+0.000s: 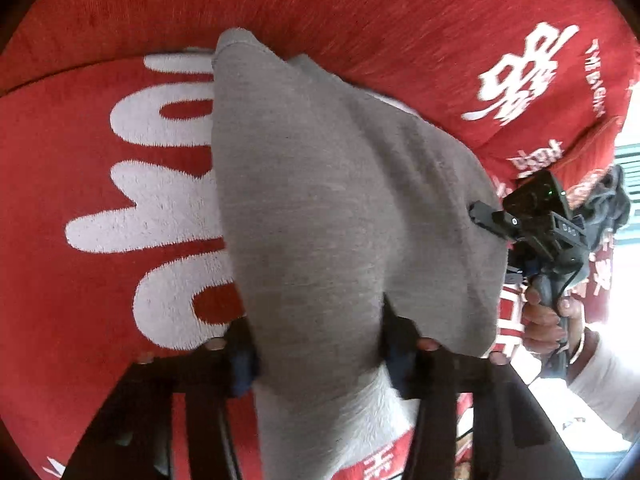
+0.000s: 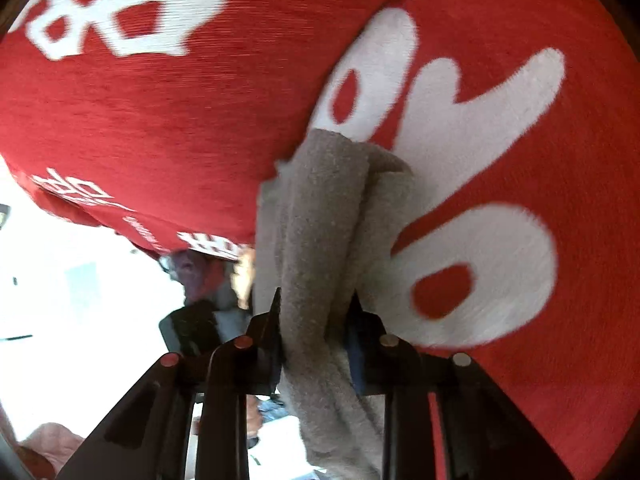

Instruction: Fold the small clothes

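Note:
A small grey garment [image 1: 320, 184] hangs over a red cover with big white letters [image 1: 52, 168]. In the left wrist view its lower part is bunched between the fingers of my left gripper [image 1: 320, 340], which is shut on it. My right gripper [image 1: 480, 214] pinches the garment's right edge, with a hand [image 1: 548, 320] on its handle. In the right wrist view the grey garment [image 2: 324, 216] is gathered into thick folds that fill the gap of my right gripper [image 2: 316, 316], shut on the cloth. The red cover [image 2: 540, 168] lies behind it.
A red upholstered back [image 1: 360, 8] with white printed characters [image 1: 520, 76] rises behind the seat. A white sleeve [image 1: 600, 384] reaches in at the right. Bright floor [image 2: 60, 280] shows beyond the seat's edge at the left of the right wrist view.

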A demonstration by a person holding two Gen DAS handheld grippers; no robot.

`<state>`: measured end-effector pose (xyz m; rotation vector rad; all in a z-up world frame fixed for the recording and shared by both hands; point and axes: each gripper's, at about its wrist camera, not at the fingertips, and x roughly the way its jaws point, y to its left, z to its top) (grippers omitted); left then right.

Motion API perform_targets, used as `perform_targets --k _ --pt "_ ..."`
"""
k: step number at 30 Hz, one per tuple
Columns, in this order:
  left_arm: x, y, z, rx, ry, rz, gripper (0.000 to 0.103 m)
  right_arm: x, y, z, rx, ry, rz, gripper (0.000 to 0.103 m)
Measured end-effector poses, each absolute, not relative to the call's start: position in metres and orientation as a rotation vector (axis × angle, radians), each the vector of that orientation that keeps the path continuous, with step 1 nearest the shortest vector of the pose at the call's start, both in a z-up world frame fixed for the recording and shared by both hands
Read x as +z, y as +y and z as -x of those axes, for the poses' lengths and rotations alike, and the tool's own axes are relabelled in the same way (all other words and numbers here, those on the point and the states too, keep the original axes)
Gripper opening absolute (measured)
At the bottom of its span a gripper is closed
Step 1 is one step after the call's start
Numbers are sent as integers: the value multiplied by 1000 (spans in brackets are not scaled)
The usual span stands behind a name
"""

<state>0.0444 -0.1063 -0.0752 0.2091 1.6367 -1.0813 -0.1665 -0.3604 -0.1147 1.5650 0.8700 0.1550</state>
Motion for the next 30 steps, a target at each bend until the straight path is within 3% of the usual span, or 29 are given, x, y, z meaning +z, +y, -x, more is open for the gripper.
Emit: perform_targets --k 22,30 --pt "2 22 -57 -1169 1609 -117 46 -24 -250 165 242 820 -1638 28" --pt "-30 70 -69 -1057 1597 -201 46 -51 -193 143 234 919 -1609 28"
